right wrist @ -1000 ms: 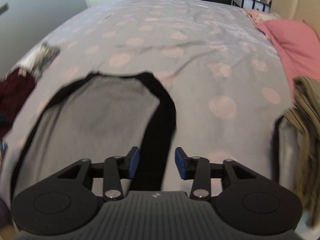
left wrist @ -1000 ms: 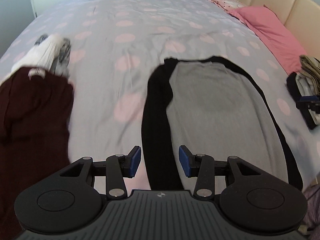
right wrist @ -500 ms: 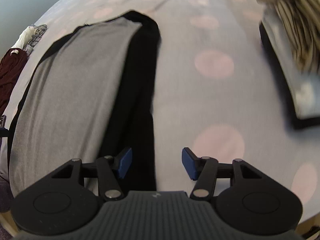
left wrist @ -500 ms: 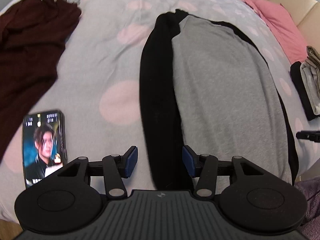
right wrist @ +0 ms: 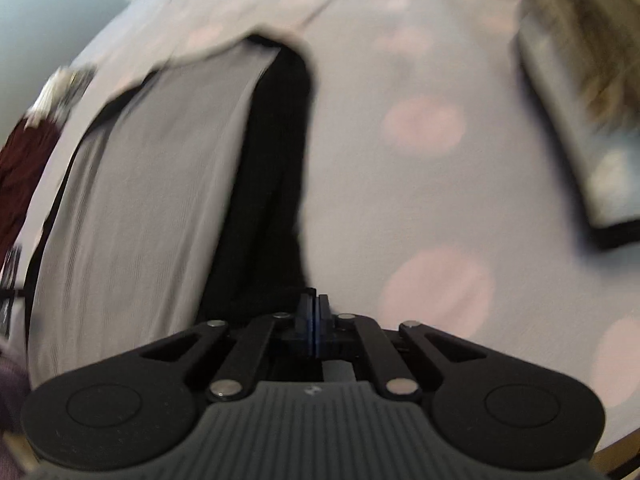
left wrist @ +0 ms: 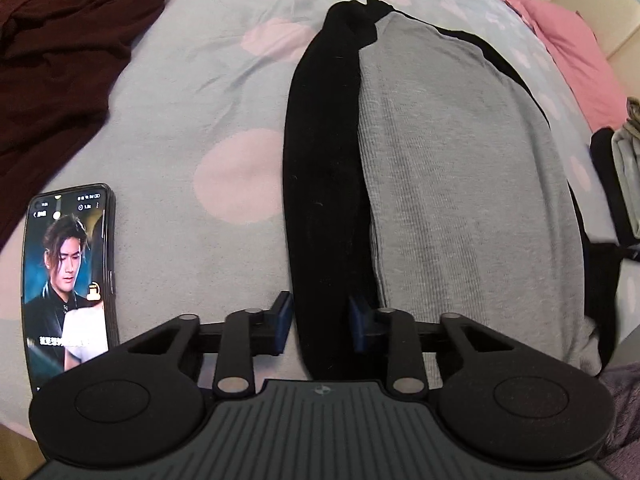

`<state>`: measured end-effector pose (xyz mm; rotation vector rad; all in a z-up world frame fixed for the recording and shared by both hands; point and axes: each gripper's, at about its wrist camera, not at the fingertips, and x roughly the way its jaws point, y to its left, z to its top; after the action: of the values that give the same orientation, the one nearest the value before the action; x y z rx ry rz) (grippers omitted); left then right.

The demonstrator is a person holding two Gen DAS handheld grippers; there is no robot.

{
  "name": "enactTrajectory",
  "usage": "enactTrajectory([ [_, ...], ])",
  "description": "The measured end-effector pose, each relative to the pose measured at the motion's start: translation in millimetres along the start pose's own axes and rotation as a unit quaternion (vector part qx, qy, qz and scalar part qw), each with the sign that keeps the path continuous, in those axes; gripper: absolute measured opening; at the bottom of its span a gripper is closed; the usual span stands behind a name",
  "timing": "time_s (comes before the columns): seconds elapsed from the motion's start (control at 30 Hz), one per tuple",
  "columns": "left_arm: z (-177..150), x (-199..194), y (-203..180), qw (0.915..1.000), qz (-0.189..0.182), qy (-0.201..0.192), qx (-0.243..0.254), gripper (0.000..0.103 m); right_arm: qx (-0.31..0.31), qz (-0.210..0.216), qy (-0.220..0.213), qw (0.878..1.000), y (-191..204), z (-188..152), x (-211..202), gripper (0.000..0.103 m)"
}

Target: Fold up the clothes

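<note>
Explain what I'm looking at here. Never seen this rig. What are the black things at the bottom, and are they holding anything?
No robot: a person holds one set of tongs in each hand, each with a fisheye camera looking along its fingers.

Left view: the left tongs have just been closing around the black sleeve of a grey-and-black top on the dotted bedspread. A phone and a maroon garment lie left of it.

Right view, blurred: the right tongs are shut at the top's opposite black edge; whether cloth is pinched, I cannot tell.
</note>
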<state>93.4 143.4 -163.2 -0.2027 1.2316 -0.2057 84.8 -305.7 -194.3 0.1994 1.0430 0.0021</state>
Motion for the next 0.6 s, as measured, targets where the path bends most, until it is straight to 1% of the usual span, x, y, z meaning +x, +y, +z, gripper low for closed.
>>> enactTrajectory([
  [0.03,0.9,-1.0,1.7,1.0,-0.005,-0.001,-0.005,0.01,0.004,-0.019,-0.023,1.0,-4.9,5.8,-8.7,0.002],
  [0.1,2.0,-3.0,4.4,0.9998,-0.013,-0.002,-0.014,0.008,0.011,-0.058,-0.064,0.996,-14.7,16.2,-24.4,0.002],
  [0.17,2.2,-4.9,4.3,0.9999,-0.011,-0.005,-0.012,0.006,0.013,-0.103,-0.084,0.991,-24.6,20.8,-31.1,0.002],
  [0.27,4.6,-9.5,5.9,0.9997,-0.007,-0.015,-0.018,0.004,0.016,-0.169,-0.112,0.979,-39.4,27.7,-41.1,0.002],
  [0.3,5.6,-12.1,6.8,0.9995,-0.003,-0.02,-0.022,0.004,0.018,-0.187,-0.116,0.975,-43.7,29.3,-41.9,0.002],
  [0.33,7.5,-18.1,9.6,0.9991,-0.001,-0.032,-0.029,0.004,0.022,-0.196,-0.108,0.974,-46.2,29.1,-37.1,0.002],
  [0.47,19.4,-47.2,23.3,0.9945,0.005,-0.086,-0.06,0.003,0.032,-0.209,-0.084,0.974,-51.9,23.9,-24.5,0.008],
  [0.5,23.6,-56.1,27.3,0.9926,0.006,-0.101,-0.067,0.003,0.032,-0.208,-0.084,0.974,-51.1,22.8,-24.6,0.012],
  [0.57,34.9,-75.1,34.9,0.9883,0.012,-0.131,-0.077,0.003,0.026,-0.196,-0.098,0.975,-44.4,21.7,-30.2,0.047],
  [0.6,42.0,-84.7,38.4,0.9863,0.019,-0.144,-0.077,0.003,0.018,-0.192,-0.106,0.976,-40.3,22.2,-33.3,0.05],
])
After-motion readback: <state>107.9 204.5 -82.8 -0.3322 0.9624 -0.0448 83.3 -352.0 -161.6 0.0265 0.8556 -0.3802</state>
